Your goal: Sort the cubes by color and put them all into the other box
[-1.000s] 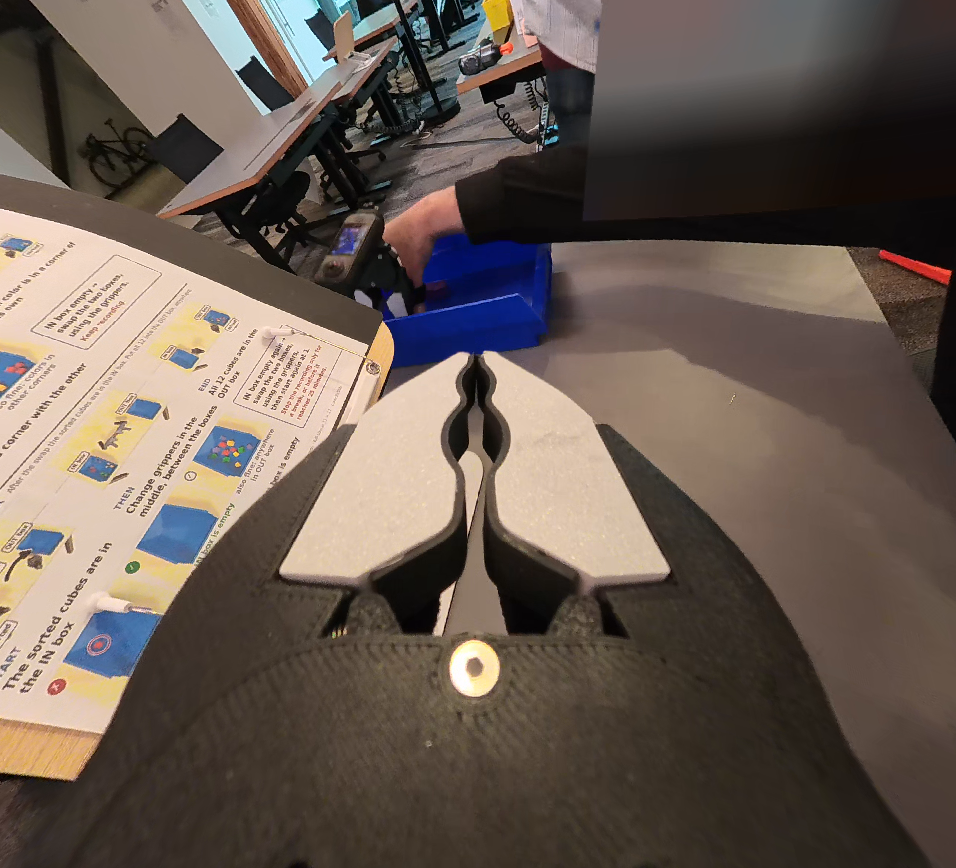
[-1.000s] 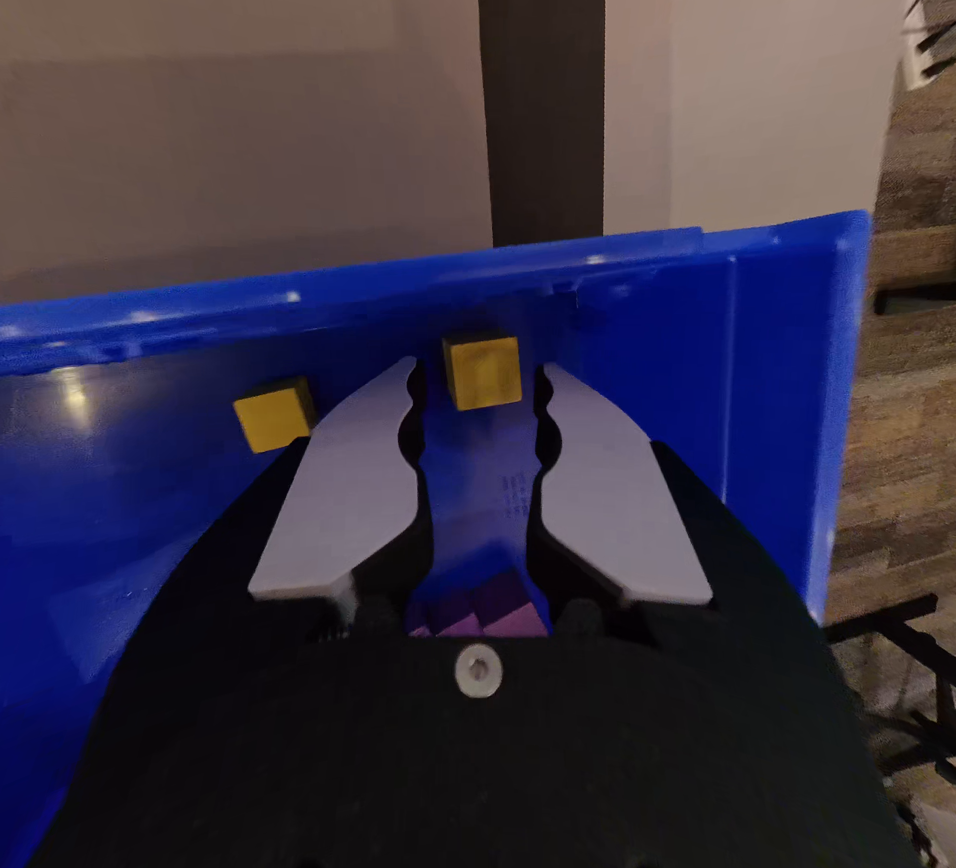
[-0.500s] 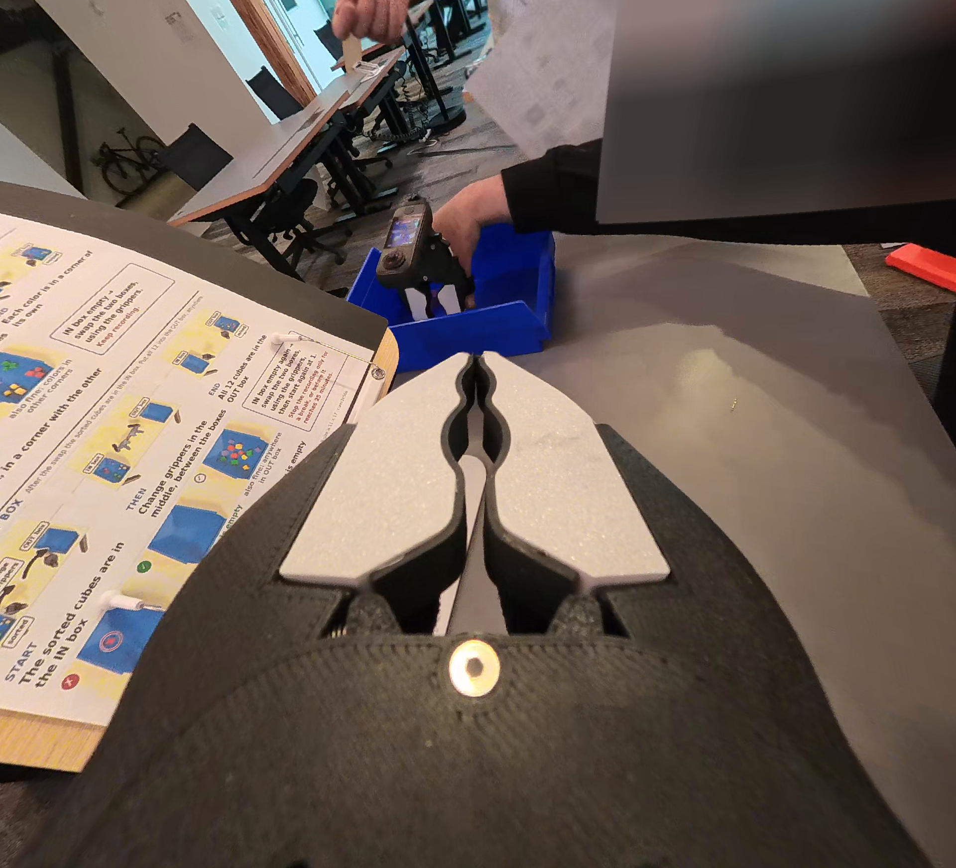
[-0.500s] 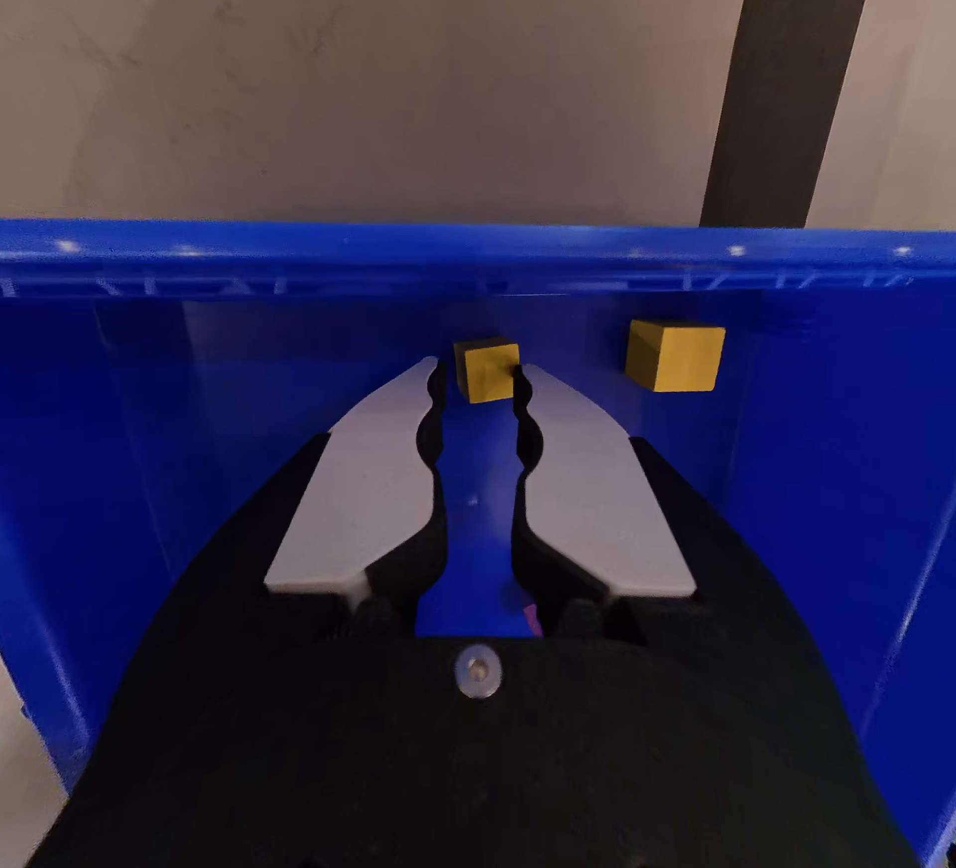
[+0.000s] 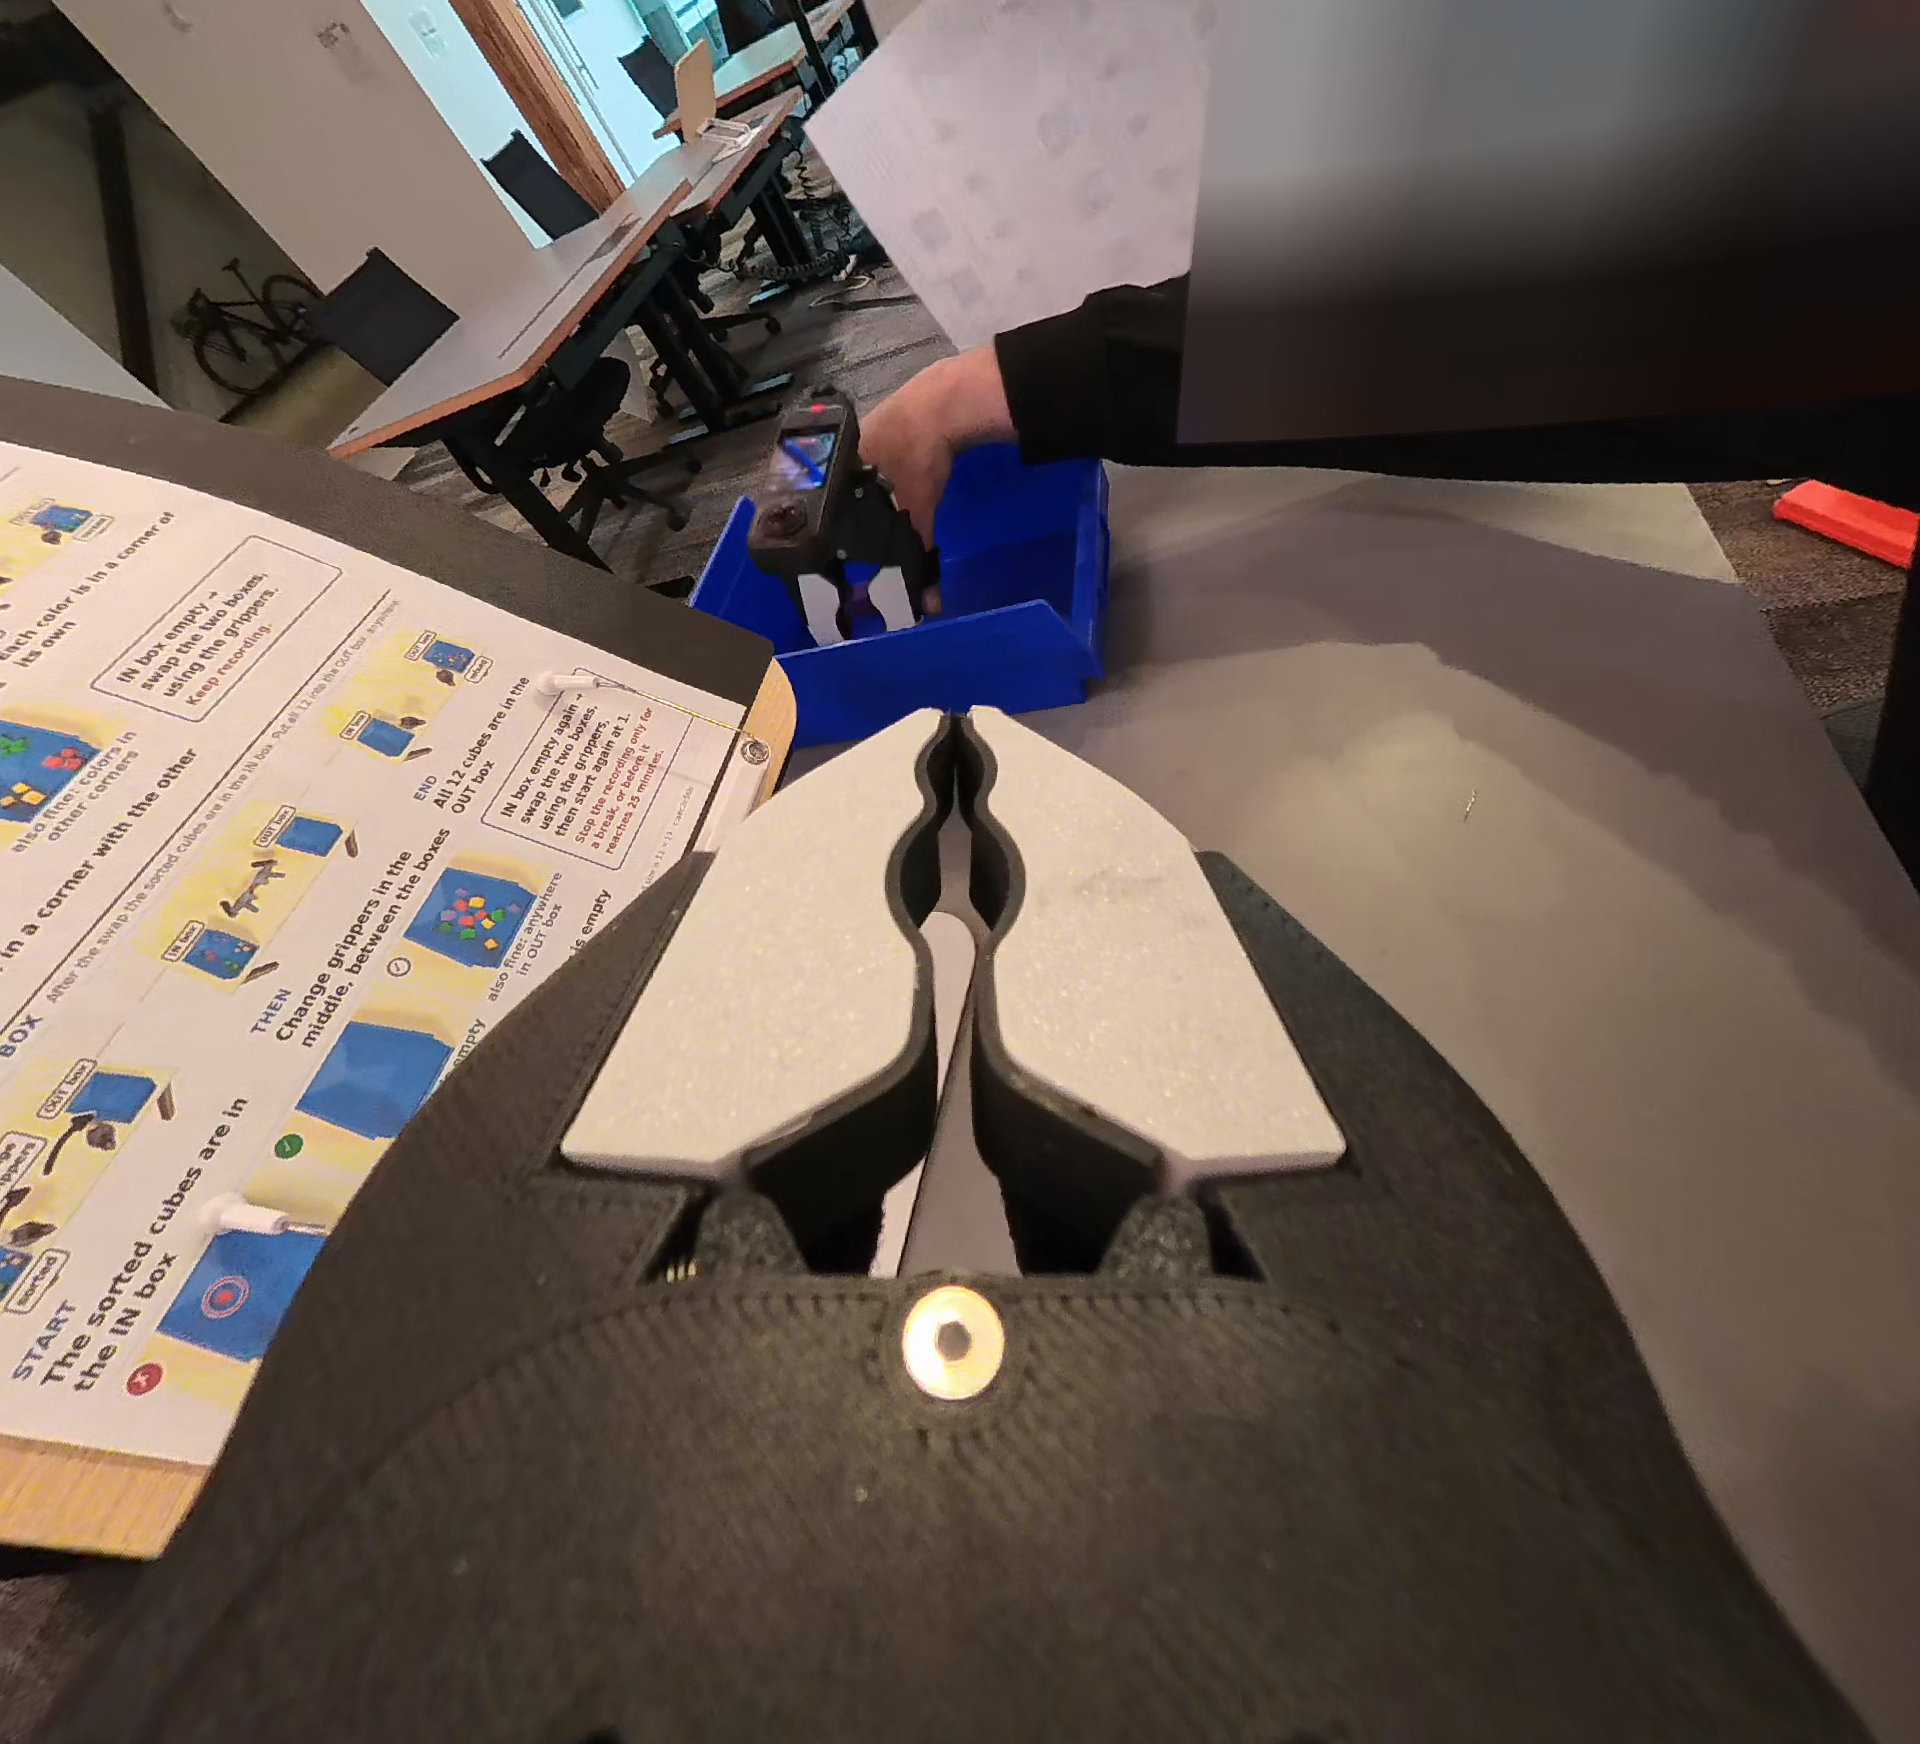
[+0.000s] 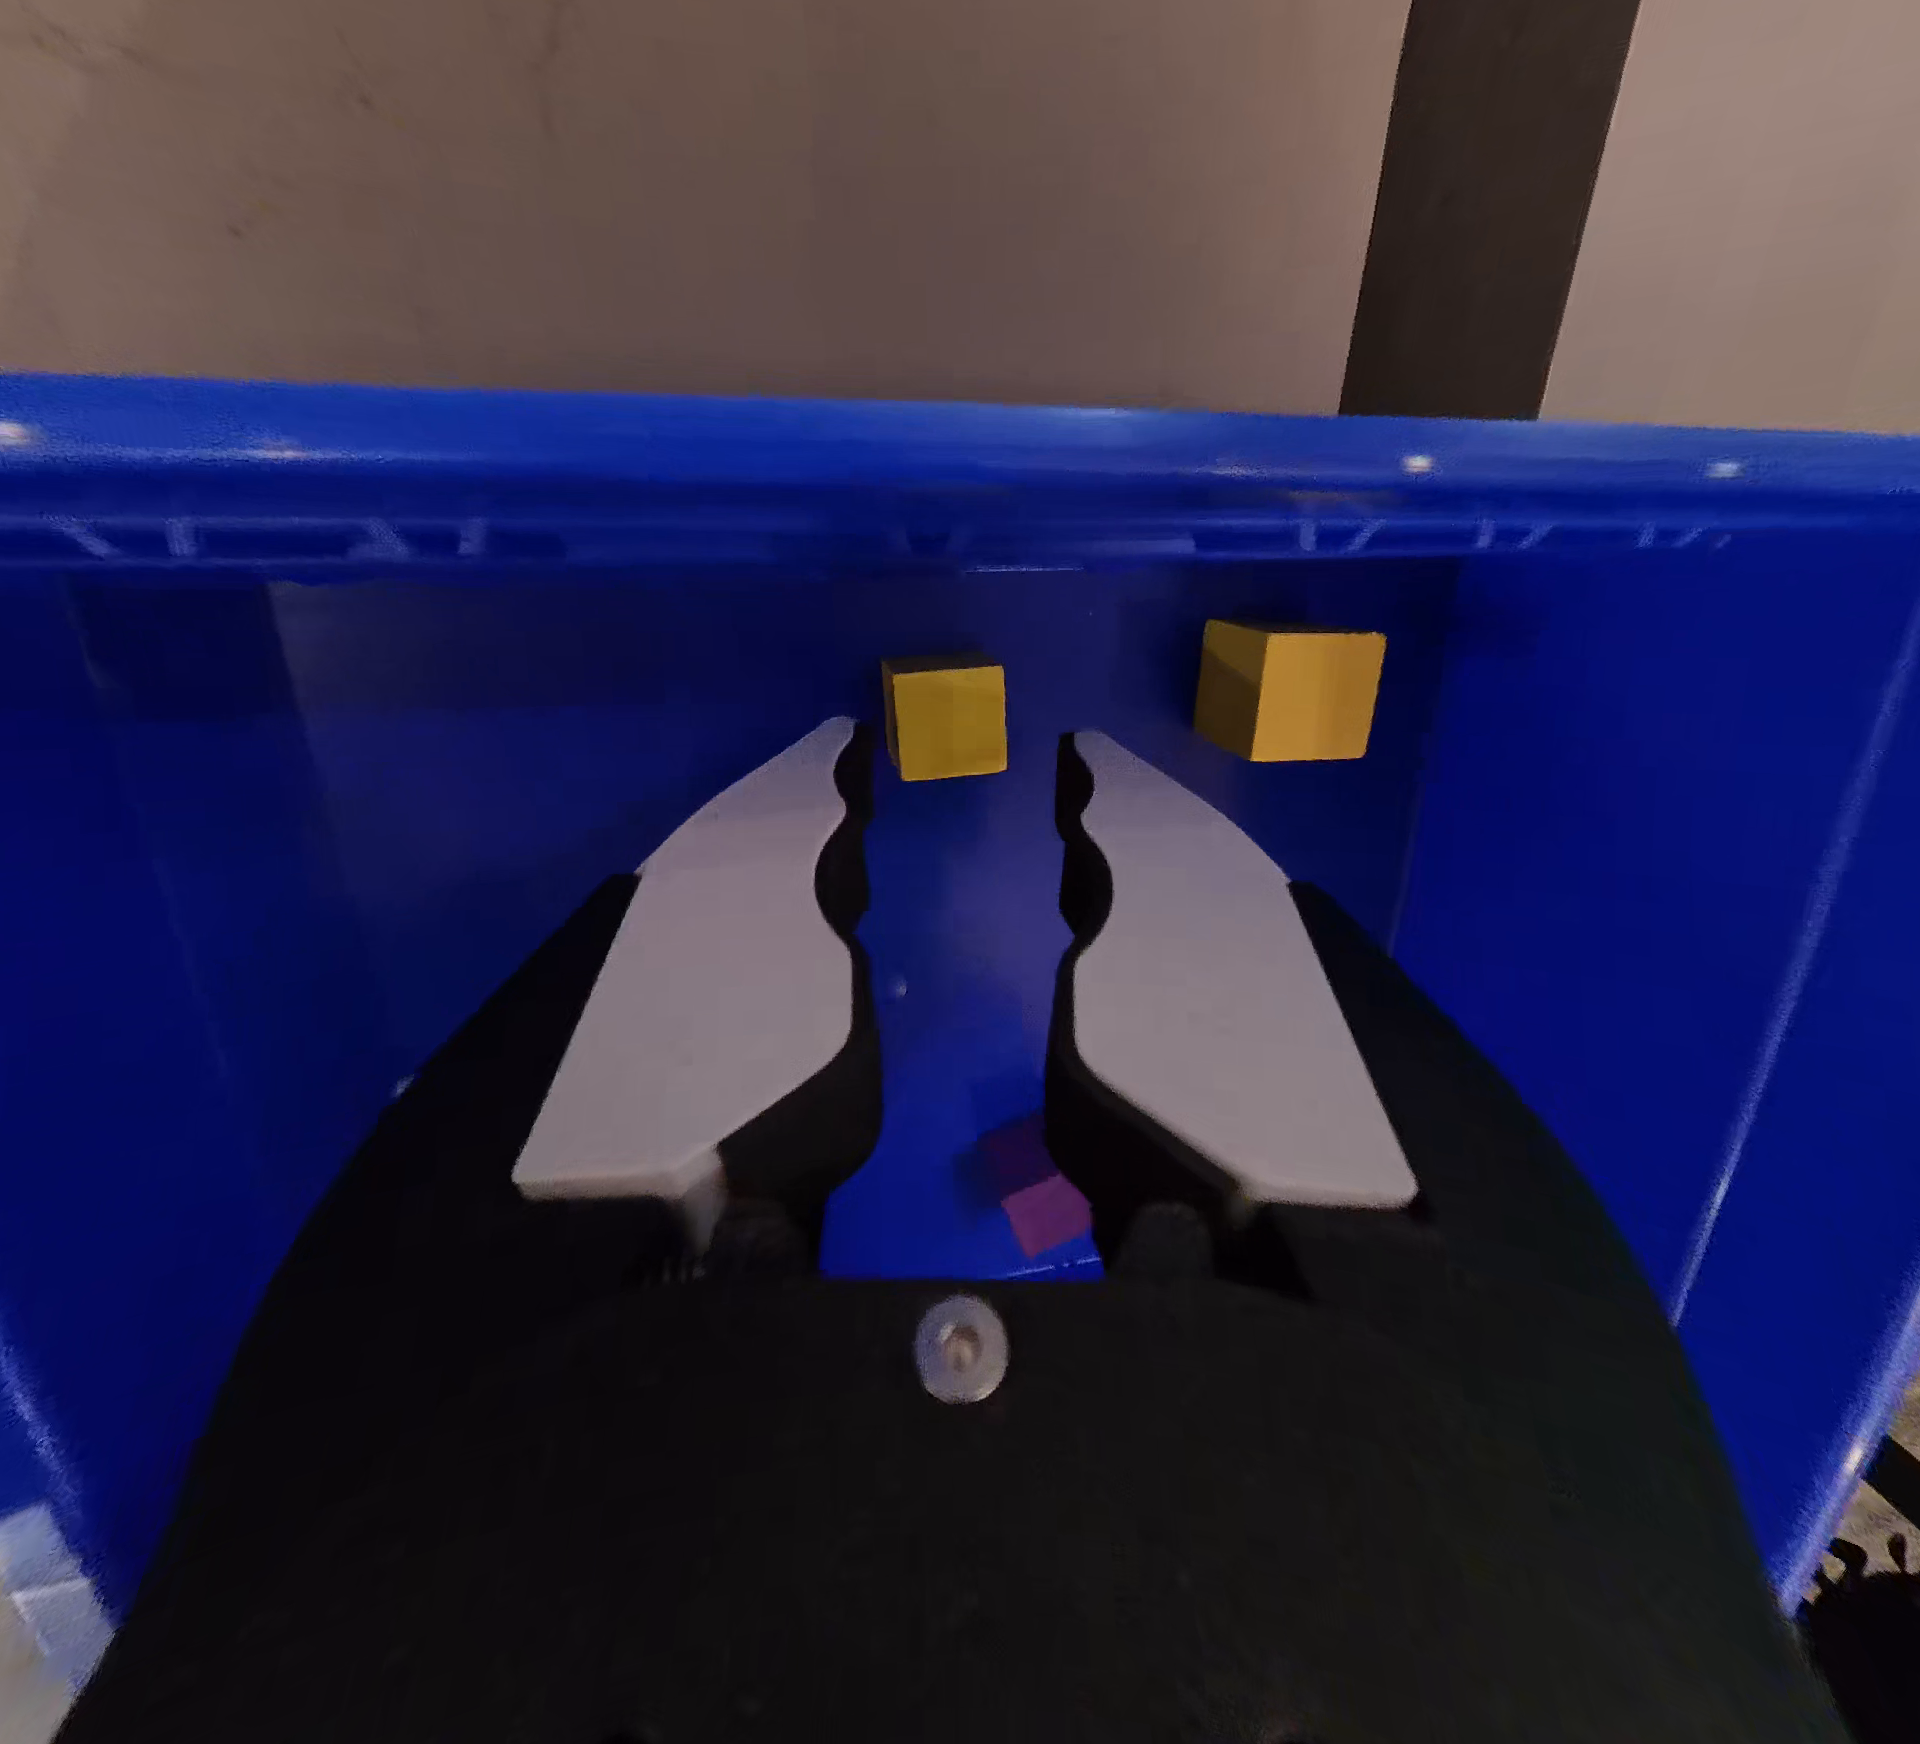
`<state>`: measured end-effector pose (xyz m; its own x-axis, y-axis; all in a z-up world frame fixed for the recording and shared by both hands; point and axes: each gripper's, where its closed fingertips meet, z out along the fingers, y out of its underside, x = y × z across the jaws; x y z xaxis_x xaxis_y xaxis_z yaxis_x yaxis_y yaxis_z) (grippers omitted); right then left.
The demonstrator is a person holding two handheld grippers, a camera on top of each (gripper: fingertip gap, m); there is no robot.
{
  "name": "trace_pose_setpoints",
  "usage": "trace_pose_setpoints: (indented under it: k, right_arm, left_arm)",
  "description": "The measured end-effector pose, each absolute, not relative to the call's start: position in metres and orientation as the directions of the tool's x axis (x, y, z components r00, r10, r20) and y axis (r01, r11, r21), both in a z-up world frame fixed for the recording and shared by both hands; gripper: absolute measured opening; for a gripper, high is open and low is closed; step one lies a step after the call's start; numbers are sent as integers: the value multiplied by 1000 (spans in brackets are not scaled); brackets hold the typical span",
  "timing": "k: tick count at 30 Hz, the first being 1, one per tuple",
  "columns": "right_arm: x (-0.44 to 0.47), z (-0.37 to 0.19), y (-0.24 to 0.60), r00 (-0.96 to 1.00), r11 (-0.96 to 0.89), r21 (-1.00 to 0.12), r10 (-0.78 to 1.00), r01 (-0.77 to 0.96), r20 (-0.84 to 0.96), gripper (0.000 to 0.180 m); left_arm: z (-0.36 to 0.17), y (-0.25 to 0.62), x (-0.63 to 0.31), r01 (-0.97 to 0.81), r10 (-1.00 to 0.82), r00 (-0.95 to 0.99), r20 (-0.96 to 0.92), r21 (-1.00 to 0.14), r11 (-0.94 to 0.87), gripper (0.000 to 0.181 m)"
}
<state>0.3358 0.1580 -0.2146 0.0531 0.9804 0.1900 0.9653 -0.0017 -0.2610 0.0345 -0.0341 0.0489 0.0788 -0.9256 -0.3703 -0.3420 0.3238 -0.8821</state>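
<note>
We hold the right gripper (image 6: 956, 738) down inside the blue bin (image 6: 935, 489), its jaws parted and empty, the tips just short of a yellow cube (image 6: 943, 718) that sits on the bin floor near the far wall. A second yellow cube (image 6: 1288, 692) lies a little to the right of it, close to the same wall and towards the corner, so the two yellows look grouped there on purpose, as one colour's spot. A purple cube (image 6: 1034, 1195) shows between the finger roots, lower in the view and well apart from the yellows. We cannot tell from here whether the first yellow cube has just been let go or is about to be taken; the fingers do not touch it.

The left gripper (image 5: 961, 728) rests idle with its jaws pressed together on nothing, low over the grey tabletop (image 5: 1507, 863) and pointing at the bin, out of the working hand's way. Beside it lies an instruction sheet (image 5: 260, 811) on a wooden board. From the left wrist view we see a hand (image 5: 925, 447) holding the right gripper in the bin at the table's far edge.
</note>
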Motion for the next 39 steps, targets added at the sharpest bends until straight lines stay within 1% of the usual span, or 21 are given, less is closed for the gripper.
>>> trace_pose_setpoints:
  k: [3, 10, 13, 14, 15, 16, 18, 20, 21, 22, 23, 27, 32, 39]
  right_arm:
    - [336, -222, 159, 49, -6, -245, 984, 969, 168, 23]
    - [333, -221, 178, 77, -21, -276, 978, 961, 194, 22]
    - [331, -222, 185, 83, -23, -269, 974, 963, 211, 23]
    - [332, -222, 187, 82, -24, -251, 971, 968, 224, 23]
    - [332, -223, 188, 79, -23, -236, 969, 971, 233, 24]
    - [331, -222, 189, 82, -23, -237, 967, 971, 241, 31]
    - [332, -217, 188, 90, -26, -240, 961, 971, 260, 32]
    - [333, -208, 184, 99, -24, -262, 956, 965, 275, 30]
    - [332, -205, 179, 94, -18, -275, 959, 961, 267, 26]
    - [331, -204, 172, 83, -8, -285, 965, 958, 250, 17]
    - [330, -205, 166, 72, -2, -290, 970, 957, 230, 15]
    - [328, -220, 157, 47, 4, -270, 982, 963, 181, 4]
    - [323, -231, 163, 58, -8, -284, 984, 959, 166, 0]
    - [323, -235, 174, 87, -33, -296, 982, 954, 168, 1]
  left_arm:
    - [48, -35, 35, -348, -924, 78, -374, -879, 326, 0]
    - [48, -35, 35, -346, -925, 78, -372, -880, 325, 0]
    - [47, -35, 35, -352, -924, 75, -374, -878, 326, 0]
    - [47, -35, 35, -352, -925, 74, -374, -877, 326, 0]
    - [46, -35, 36, -354, -925, 73, -374, -876, 326, 0]
    - [46, -35, 36, -356, -924, 73, -375, -875, 327, 0]
    - [45, -36, 36, -360, -924, 71, -376, -874, 328, 0]
    - [46, -36, 35, -360, -923, 71, -377, -873, 329, 0]
    - [46, -36, 35, -358, -923, 70, -378, -873, 330, 0]
    - [47, -36, 35, -357, -923, 72, -379, -874, 331, 0]
    - [47, -36, 35, -356, -923, 72, -379, -874, 331, 0]
    - [47, -36, 36, -355, -924, 73, -376, -875, 328, 0]
    - [47, -37, 36, -354, -923, 74, -378, -875, 330, 0]
    - [45, -34, 36, -359, -924, 74, -374, -875, 325, 0]
